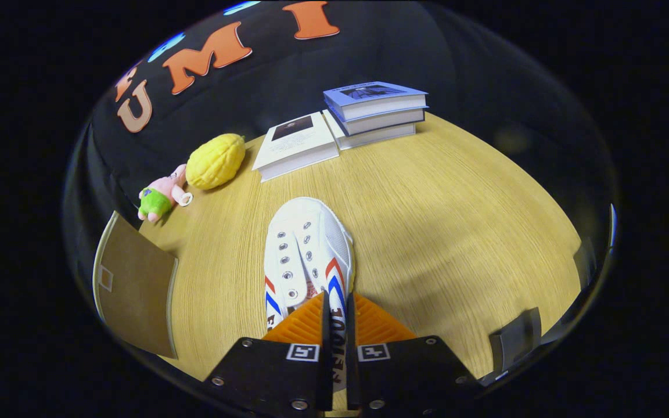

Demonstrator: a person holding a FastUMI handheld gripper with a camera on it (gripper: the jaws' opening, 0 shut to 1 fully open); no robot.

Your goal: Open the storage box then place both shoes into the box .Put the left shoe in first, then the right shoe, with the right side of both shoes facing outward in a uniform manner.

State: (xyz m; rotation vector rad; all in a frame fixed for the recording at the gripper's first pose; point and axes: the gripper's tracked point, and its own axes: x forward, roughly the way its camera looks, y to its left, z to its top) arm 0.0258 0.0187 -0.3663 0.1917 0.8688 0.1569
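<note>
Shoe point(306, 255) in white canvas lies on the wooden tabletop point(456, 220) with its toe pointing away from the gripper point(335, 310) and its heel end reaching back between the two fingers. Red and blue stripes mark both flanks, and the empty eyelet rows run up the middle toward the toe. The gripper's fingers stand nearly together, pinching the thin side wall of the shoe near the heel opening, one finger on each face of that wall, so the gripper is clamped on the shoe. Off to one side of the fingers a brown flat panel point(134, 290) rests at the tabletop's edge; I cannot tell whether it belongs to the storage box. Beyond the shoe, well apart from it, sit a pink and green plush toy point(160, 197), a yellow lumpy toy point(215, 161) just beside it, a white book point(295, 145), and a stack of books point(375, 107) against the booth's wall.
</note>
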